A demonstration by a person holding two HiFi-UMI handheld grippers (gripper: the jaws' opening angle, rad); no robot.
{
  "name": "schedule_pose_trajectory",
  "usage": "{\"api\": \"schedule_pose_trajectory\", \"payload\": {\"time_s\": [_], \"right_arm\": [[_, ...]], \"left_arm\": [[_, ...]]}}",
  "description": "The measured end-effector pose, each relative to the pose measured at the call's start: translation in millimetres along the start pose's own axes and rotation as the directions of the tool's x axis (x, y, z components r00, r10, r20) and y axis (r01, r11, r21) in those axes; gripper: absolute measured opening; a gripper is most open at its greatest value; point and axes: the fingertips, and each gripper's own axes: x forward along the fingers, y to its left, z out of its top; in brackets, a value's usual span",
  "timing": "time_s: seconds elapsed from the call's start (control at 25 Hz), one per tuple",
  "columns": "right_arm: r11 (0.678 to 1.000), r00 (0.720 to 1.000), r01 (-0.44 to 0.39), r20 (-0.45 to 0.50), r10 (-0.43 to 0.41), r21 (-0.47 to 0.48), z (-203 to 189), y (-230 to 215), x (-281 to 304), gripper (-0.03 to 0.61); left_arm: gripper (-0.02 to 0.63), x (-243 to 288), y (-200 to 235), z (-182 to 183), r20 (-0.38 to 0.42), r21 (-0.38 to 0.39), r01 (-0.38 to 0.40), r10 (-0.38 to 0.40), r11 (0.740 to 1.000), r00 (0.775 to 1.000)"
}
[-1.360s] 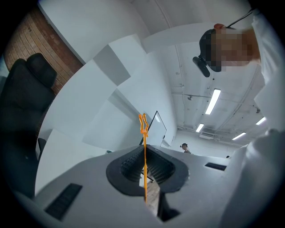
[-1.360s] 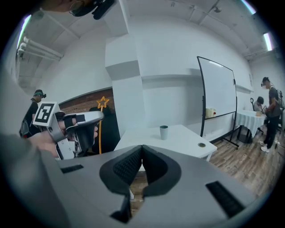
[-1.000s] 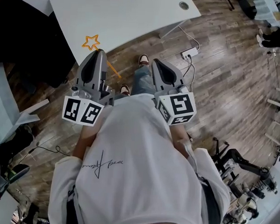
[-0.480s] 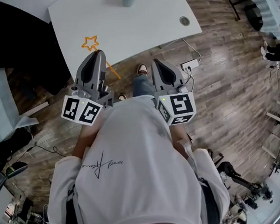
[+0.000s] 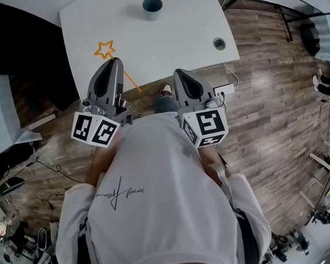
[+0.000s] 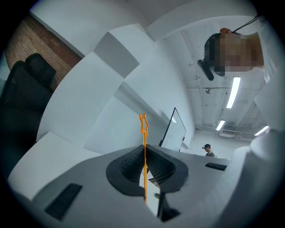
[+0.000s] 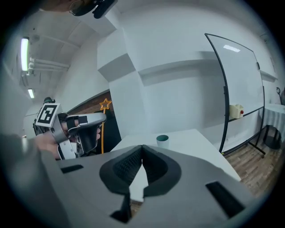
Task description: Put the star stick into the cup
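An orange star stick [image 5: 105, 49] is held upright-ish in my left gripper [image 5: 114, 63], which is shut on its thin shaft just off the near edge of the white table [image 5: 175, 35]. In the left gripper view the star stick [image 6: 143, 124] rises from between the closed pads. A small teal cup [image 5: 152, 6] stands at the table's far side, well beyond both grippers. My right gripper [image 5: 179, 75] hangs shut and empty over the floor beside the table. The right gripper view shows the cup [image 7: 162, 140] ahead and the left gripper [image 7: 83, 128] at left.
A round cable grommet [image 5: 219, 44] sits near the table's right edge. A white power strip [image 5: 225, 89] with its cord lies on the wood floor below that corner. A dark chair [image 5: 25, 55] stands left of the table. A whiteboard on a stand [image 7: 242, 84] is at the right.
The table has slid further into the head view and the cup now shows fully. Both grippers keep their hold and spacing, slightly closer to the table edge.
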Motion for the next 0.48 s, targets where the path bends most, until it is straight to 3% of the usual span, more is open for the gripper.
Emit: {"api": "schedule_pose_trajectory", "payload": {"time_s": [0.48], "right_arm": [[0.994,0.994,-0.109,0.004,0.109,-0.029,20.2,-62.5,33.2,0.009]], "left_arm": [[0.017,62.3,-4.2,-3.4,0.052,0.036,-0.085,0.083,0.996,0.995]]}}
